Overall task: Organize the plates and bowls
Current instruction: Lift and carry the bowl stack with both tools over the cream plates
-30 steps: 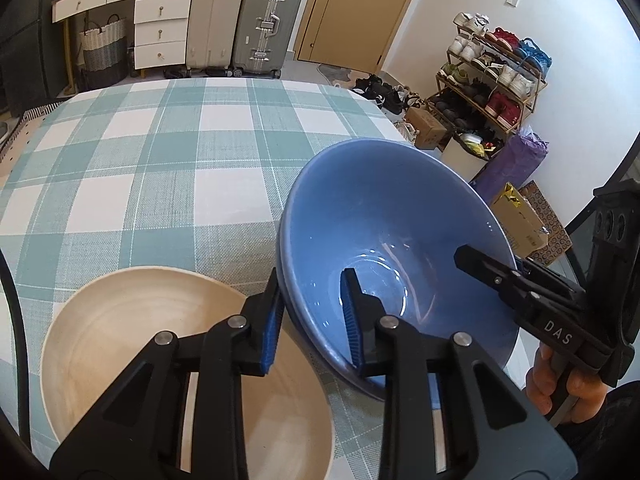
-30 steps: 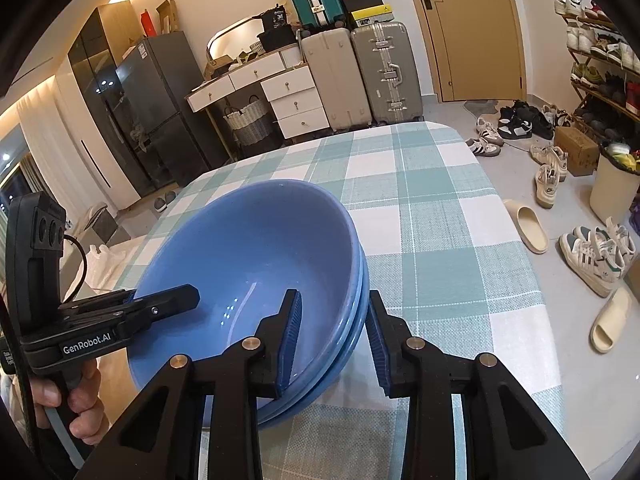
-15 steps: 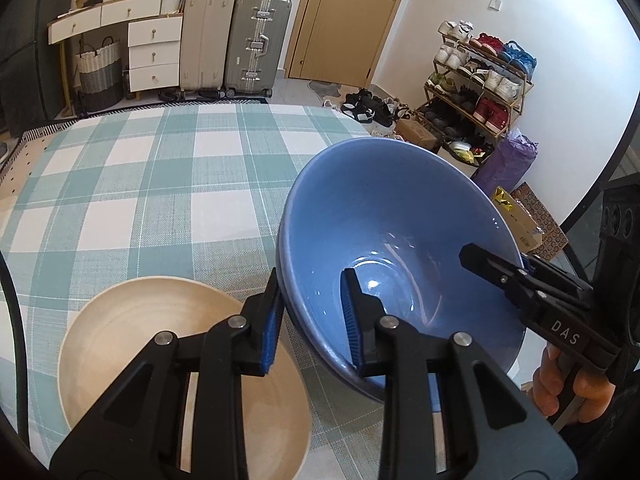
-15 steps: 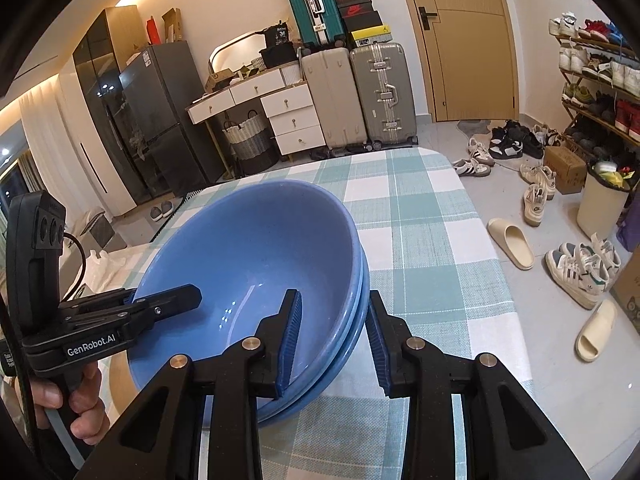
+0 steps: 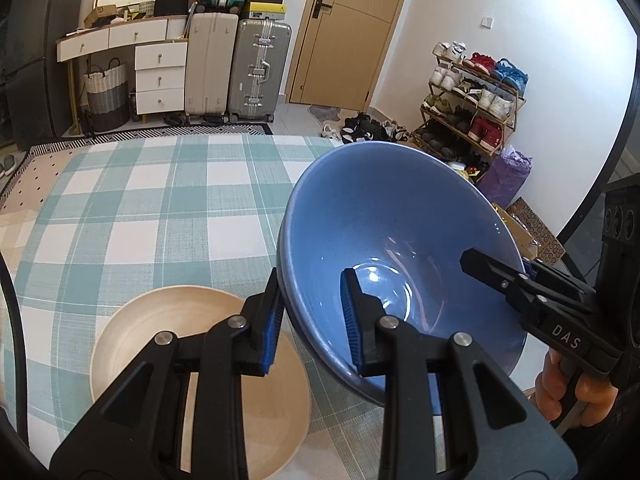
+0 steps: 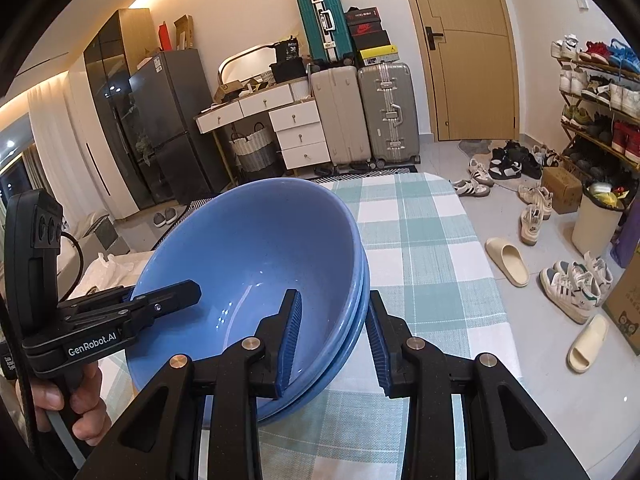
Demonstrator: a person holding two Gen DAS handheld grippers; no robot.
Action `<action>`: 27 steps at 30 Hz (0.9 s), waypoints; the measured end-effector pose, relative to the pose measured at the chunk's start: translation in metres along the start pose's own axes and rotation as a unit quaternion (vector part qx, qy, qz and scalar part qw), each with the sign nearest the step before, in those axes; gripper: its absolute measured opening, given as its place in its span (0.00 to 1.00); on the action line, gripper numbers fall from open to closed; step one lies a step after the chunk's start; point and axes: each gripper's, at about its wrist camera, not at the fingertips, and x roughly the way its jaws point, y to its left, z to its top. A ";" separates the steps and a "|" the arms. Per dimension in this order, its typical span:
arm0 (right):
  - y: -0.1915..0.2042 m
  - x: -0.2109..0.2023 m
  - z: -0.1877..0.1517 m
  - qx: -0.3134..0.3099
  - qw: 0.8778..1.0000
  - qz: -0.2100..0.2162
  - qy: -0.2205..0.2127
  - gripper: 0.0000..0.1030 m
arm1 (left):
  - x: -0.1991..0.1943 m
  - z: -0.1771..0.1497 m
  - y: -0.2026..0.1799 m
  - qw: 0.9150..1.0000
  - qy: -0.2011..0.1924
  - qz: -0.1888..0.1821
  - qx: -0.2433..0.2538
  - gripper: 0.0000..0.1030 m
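Both grippers level, facing each other: left gripper (image 5: 312,316) and right gripper (image 6: 332,336) jaws clamped on opposite rims of stacked blue bowls (image 5: 400,248), held above counter (image 5: 160,208). Beige bowl (image 5: 192,344) under left jaws, empty.

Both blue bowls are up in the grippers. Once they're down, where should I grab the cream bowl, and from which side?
Take the cream bowl by its rim, one finger inside and one outside the wall. It sits upright and open on the checked tablecloth, left of the blue bowls, so the left hand-held gripper can probably reach its near edge from above.
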 end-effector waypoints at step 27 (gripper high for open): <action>0.109 0.002 0.018 -0.044 0.998 0.033 0.018 0.32 | -0.129 -0.013 0.064 0.994 -0.062 0.074 -0.049 0.24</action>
